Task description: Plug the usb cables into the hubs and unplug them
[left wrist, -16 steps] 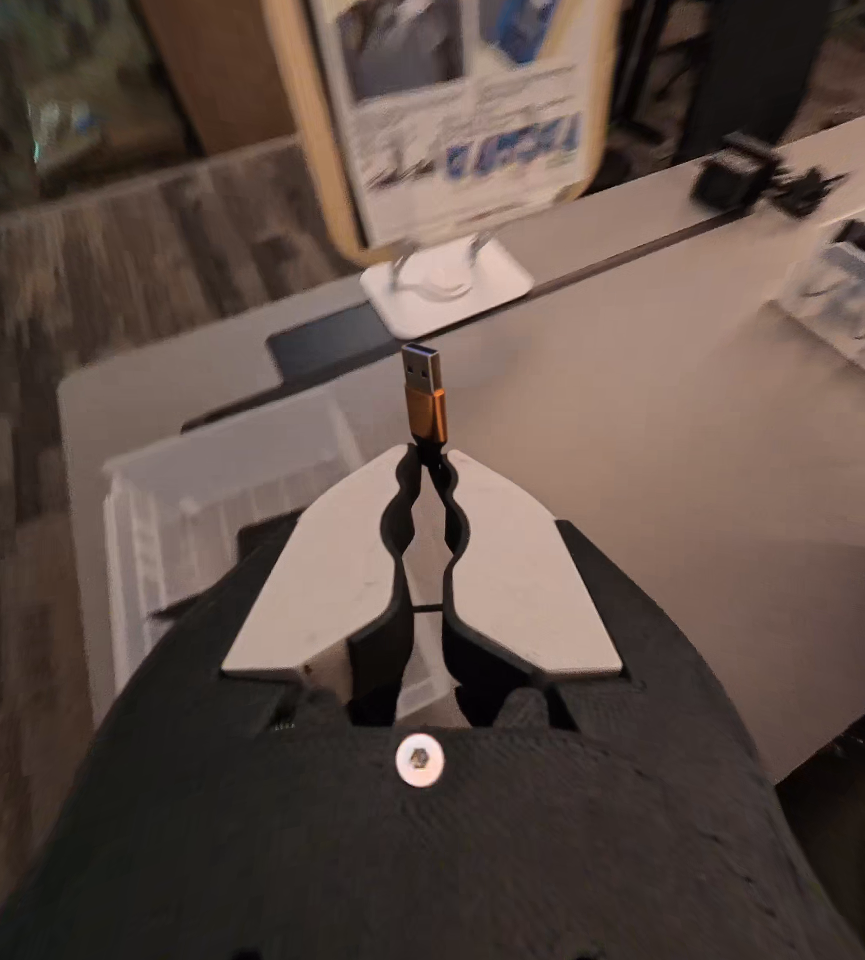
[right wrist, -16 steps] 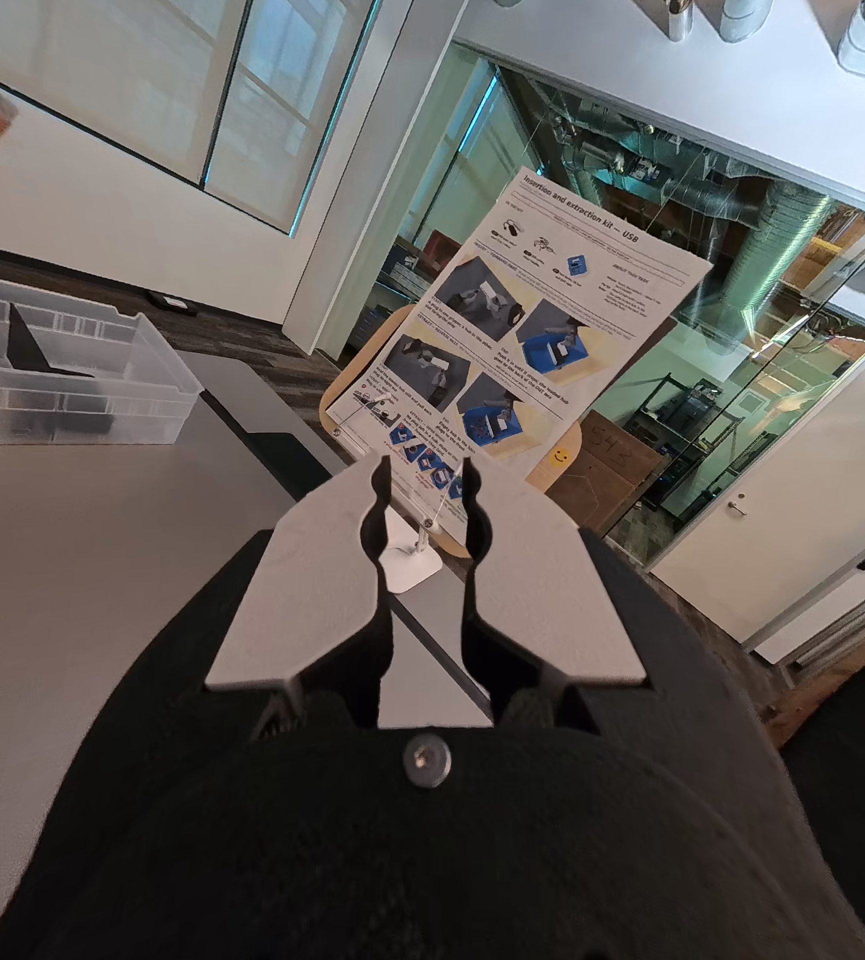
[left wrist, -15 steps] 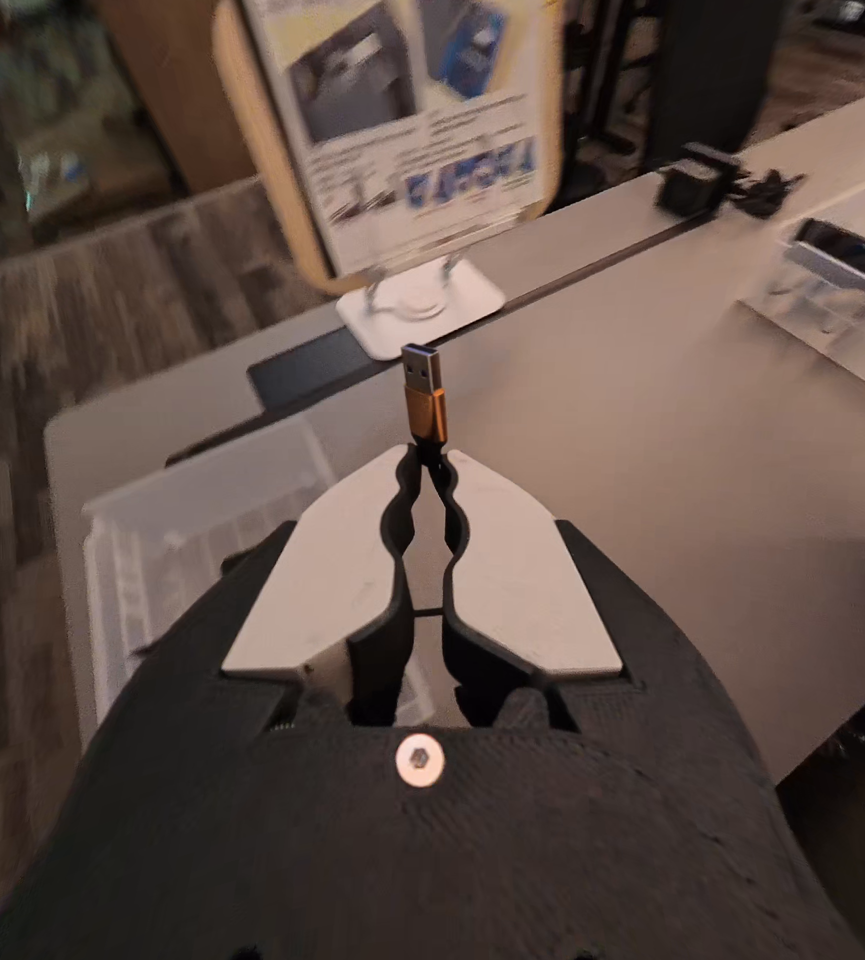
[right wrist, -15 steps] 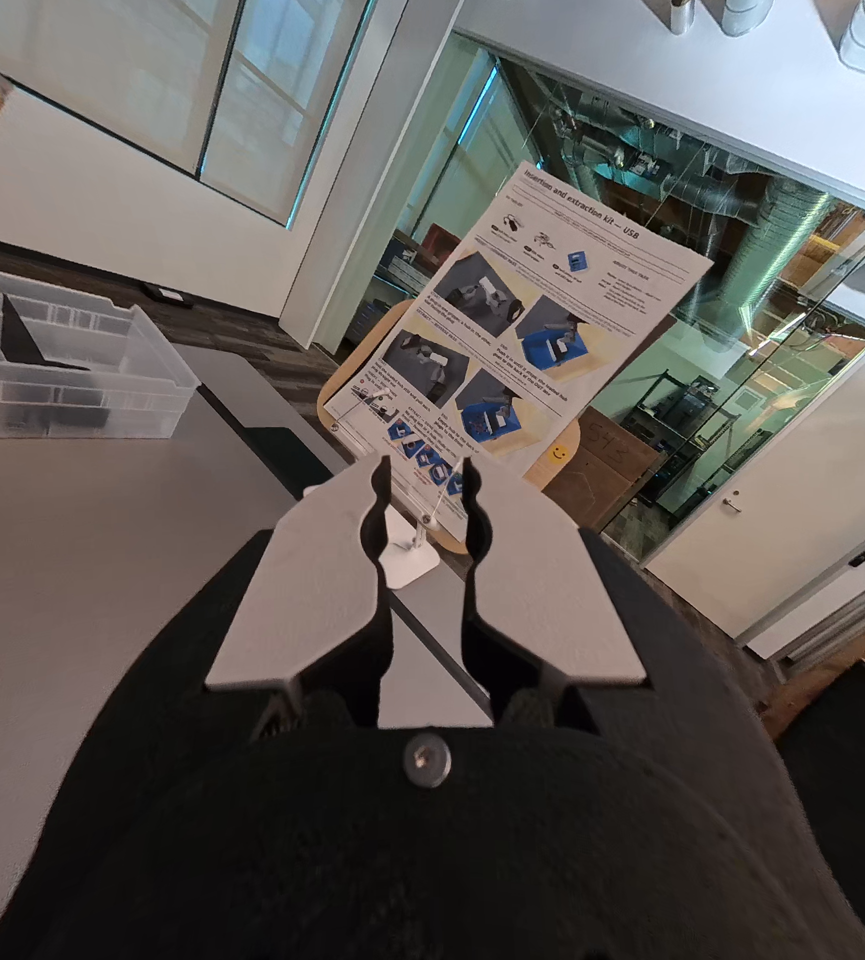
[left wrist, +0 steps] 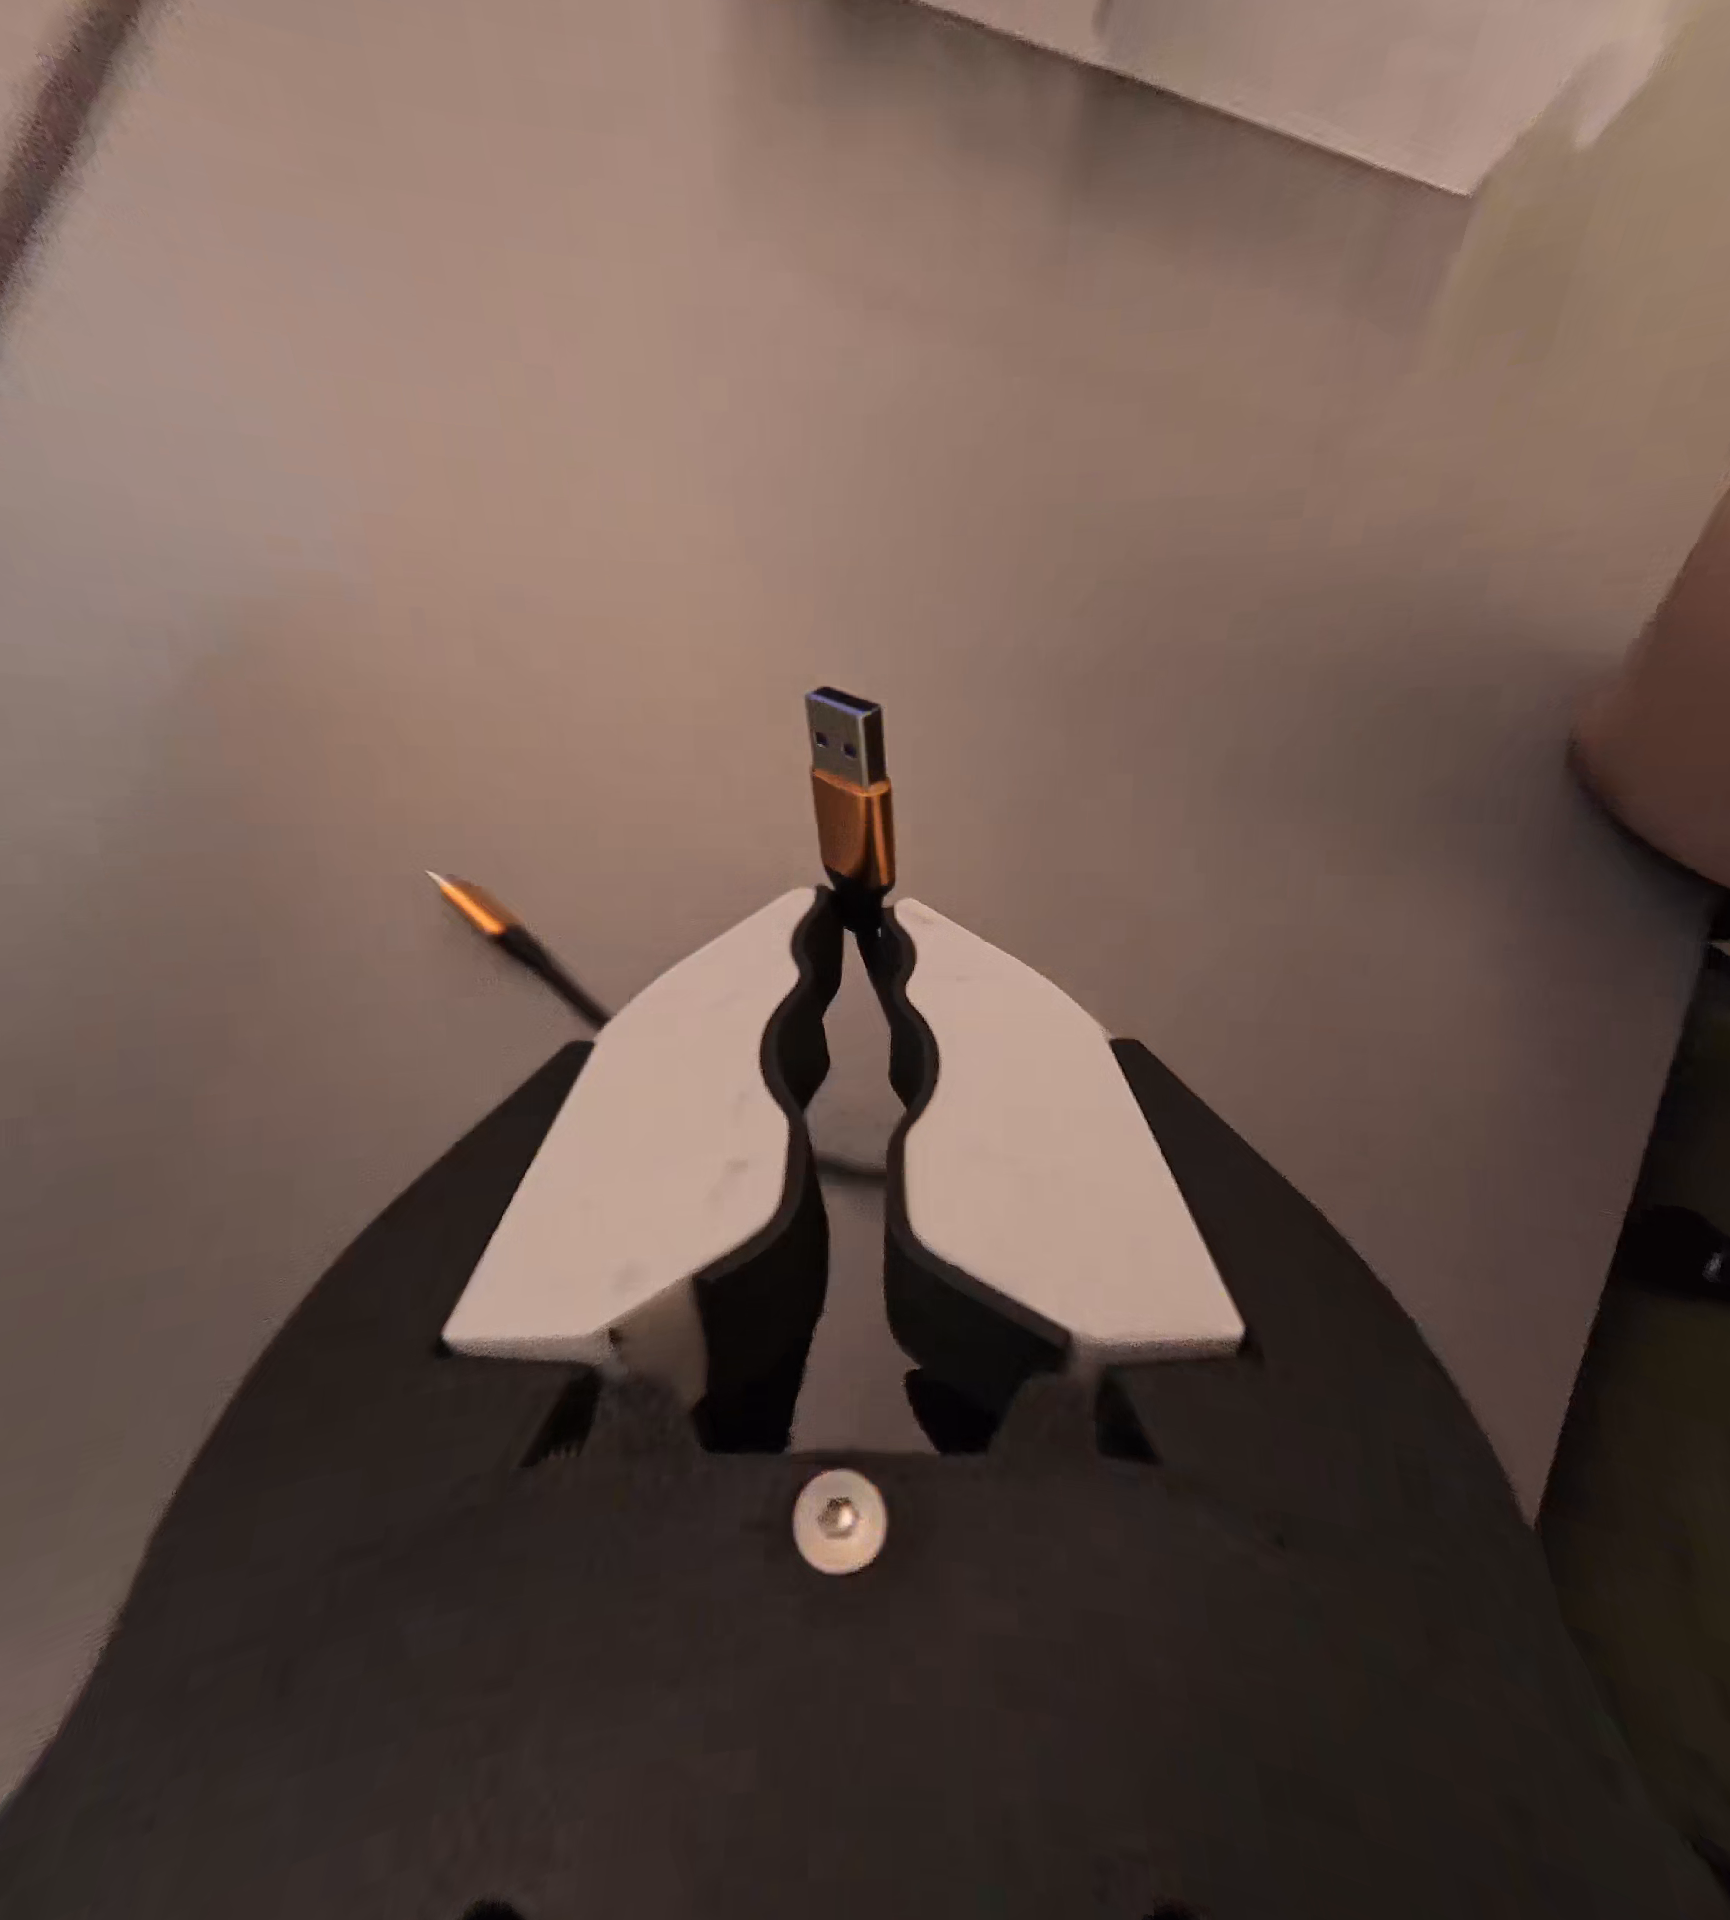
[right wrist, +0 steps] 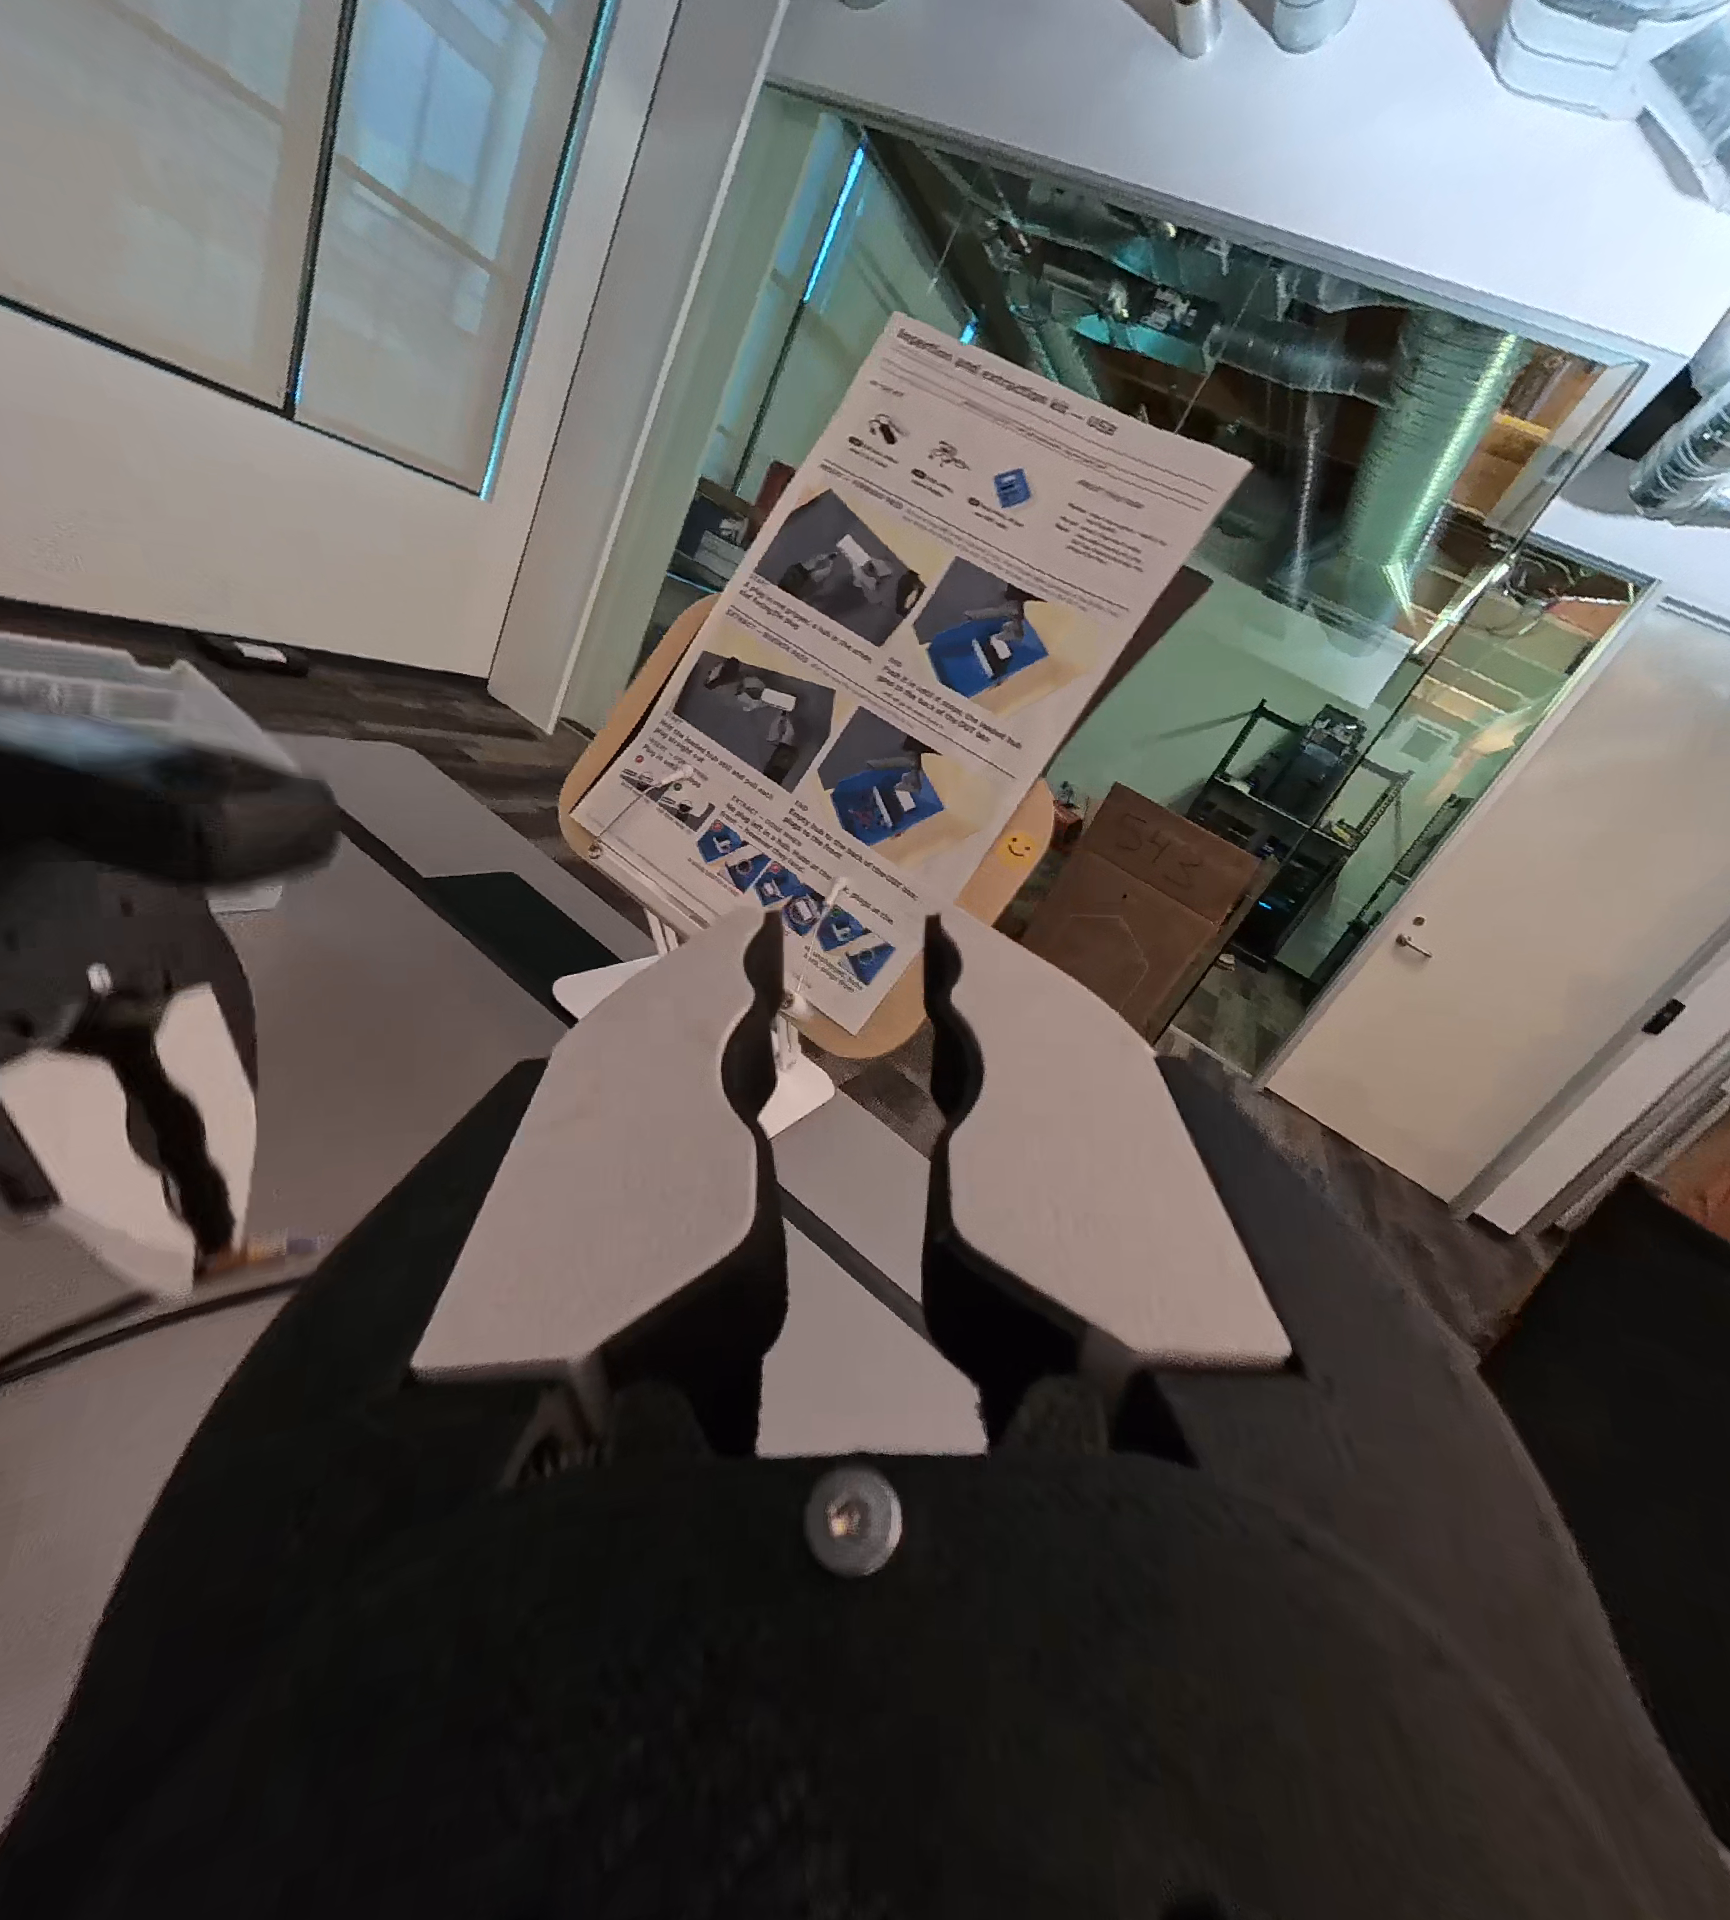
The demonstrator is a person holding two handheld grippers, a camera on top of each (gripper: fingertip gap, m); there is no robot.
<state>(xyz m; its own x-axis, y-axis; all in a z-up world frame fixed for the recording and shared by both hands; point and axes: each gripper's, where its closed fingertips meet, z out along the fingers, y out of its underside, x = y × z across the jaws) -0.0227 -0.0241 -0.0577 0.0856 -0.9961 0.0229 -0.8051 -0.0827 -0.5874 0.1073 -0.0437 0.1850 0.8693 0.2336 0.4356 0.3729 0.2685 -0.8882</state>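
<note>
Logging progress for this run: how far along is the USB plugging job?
Early. Done: the left gripper is shut on the orange USB plug. In hand: carrying it over the table. Left: no hub is in view; right gripper open, empty.

— Item one?
— USB plug (left wrist: 848, 795): orange sleeve, silver connector, held upright, unplugged, above the table (left wrist: 528, 520).
— Item two?
— Second orange plug (left wrist: 474, 906), black cord, laid flat at left.

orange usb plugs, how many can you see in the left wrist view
2. One orange USB-A plug stands up, clamped in the left hand-held gripper. The other orange plug lies on the table to its left. More may be hidden.
</note>
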